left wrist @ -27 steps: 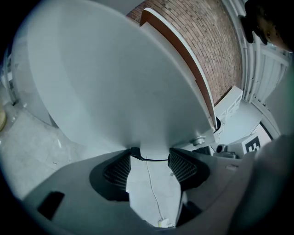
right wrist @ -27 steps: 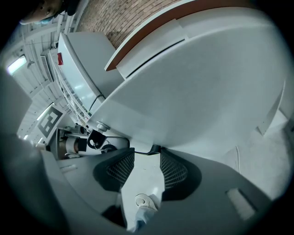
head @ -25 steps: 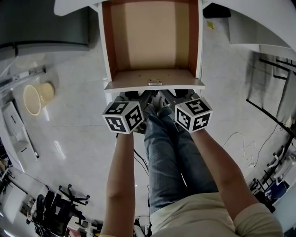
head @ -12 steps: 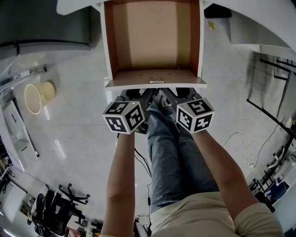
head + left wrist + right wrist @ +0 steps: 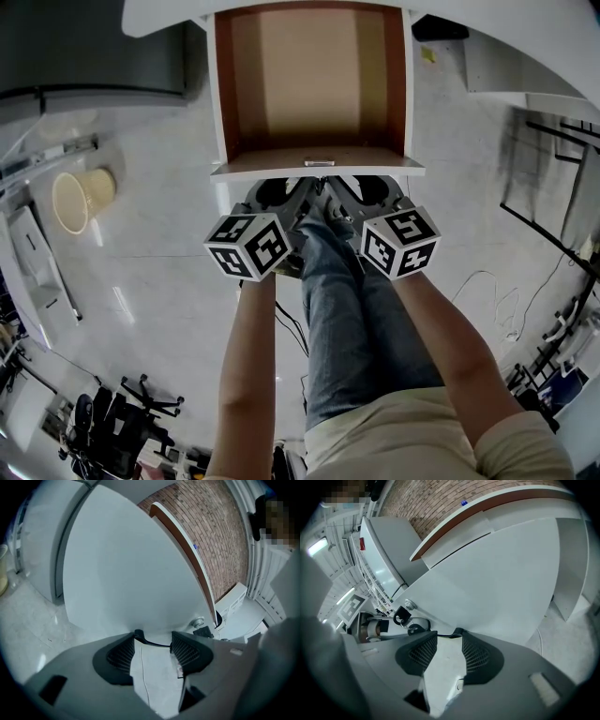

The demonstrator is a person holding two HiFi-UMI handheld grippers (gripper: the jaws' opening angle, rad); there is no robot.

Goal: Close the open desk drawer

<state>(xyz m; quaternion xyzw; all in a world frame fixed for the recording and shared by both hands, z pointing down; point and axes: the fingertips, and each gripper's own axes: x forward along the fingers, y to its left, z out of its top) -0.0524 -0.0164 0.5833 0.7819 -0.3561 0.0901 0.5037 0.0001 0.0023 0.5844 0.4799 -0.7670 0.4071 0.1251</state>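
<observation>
The open desk drawer point(image 5: 309, 84) shows from above, brown inside with nothing in it, its white front panel point(image 5: 317, 170) nearest me. Both grippers sit just below that panel. My left gripper point(image 5: 281, 192) is open, and its tips meet the white drawer front point(image 5: 131, 573) in the left gripper view point(image 5: 153, 637). Its jaws have just closed a little, and nothing is between them. My right gripper point(image 5: 361, 187) is open too, its tips point(image 5: 449, 637) against the same panel point(image 5: 497, 583). A small metal lock point(image 5: 199, 620) sits in the panel between the two grippers.
The white desk top point(image 5: 159, 14) overhangs the drawer's far end. A beige bin point(image 5: 80, 199) stands on the floor at the left. A black frame point(image 5: 553, 187) and a thin cable point(image 5: 487, 281) lie at the right. The person's legs point(image 5: 347, 309) are below the drawer.
The left gripper has risen slightly and rolled a little. The drawer front has shifted a touch up the head view. The right gripper has hardly moved.
</observation>
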